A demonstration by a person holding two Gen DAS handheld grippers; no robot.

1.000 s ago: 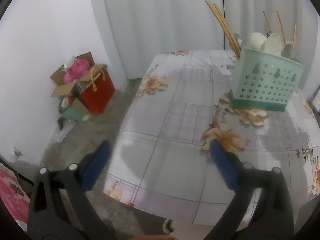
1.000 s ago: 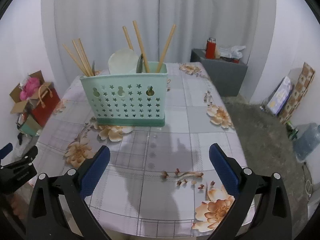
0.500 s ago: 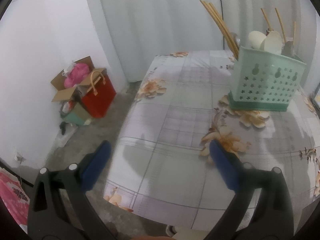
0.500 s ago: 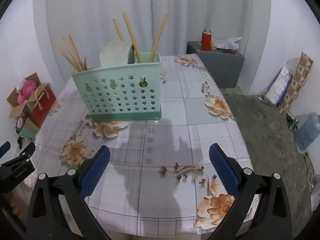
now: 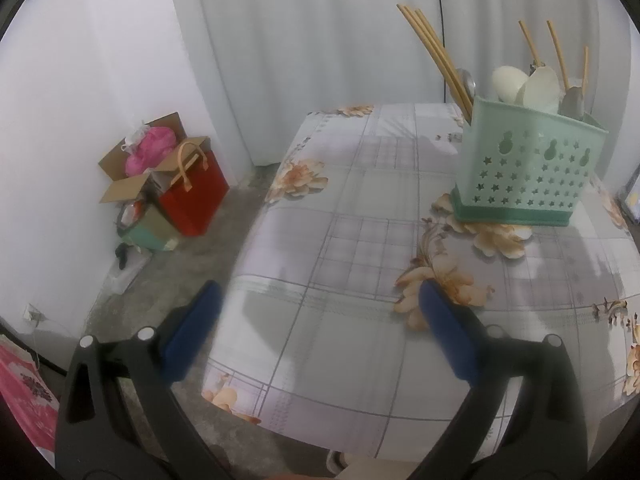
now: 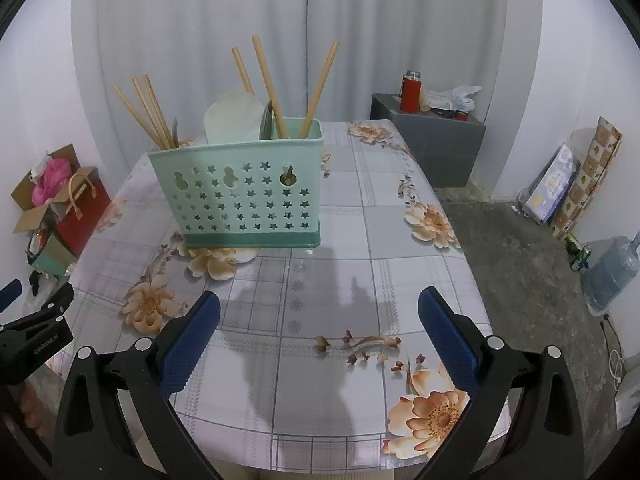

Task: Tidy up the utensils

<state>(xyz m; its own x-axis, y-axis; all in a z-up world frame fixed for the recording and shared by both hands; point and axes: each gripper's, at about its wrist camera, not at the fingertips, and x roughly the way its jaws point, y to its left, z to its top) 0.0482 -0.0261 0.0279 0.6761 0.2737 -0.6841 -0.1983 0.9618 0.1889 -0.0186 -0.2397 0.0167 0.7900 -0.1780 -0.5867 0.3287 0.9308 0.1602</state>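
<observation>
Hovering over the near-left corner of the worktop, the left gripper is holding its jaws wide apart, gripping nothing; the green caddy is standing far right. Right wrist view: right gripper is likewise gaping empty, caddy with chopsticks and spoons standing upright ahead, well apart.

Both grippers are backing off from the table w/ the view rising: in the right wrist view the green utensil caddy sits higher and further off than 1 s ago, more of the floral tablecloth showing in front of the right gripper. In the left wrist view the caddy shifts slightly down & left in frame, table edge swings rightward, more floor visible past the left gripper.
</observation>
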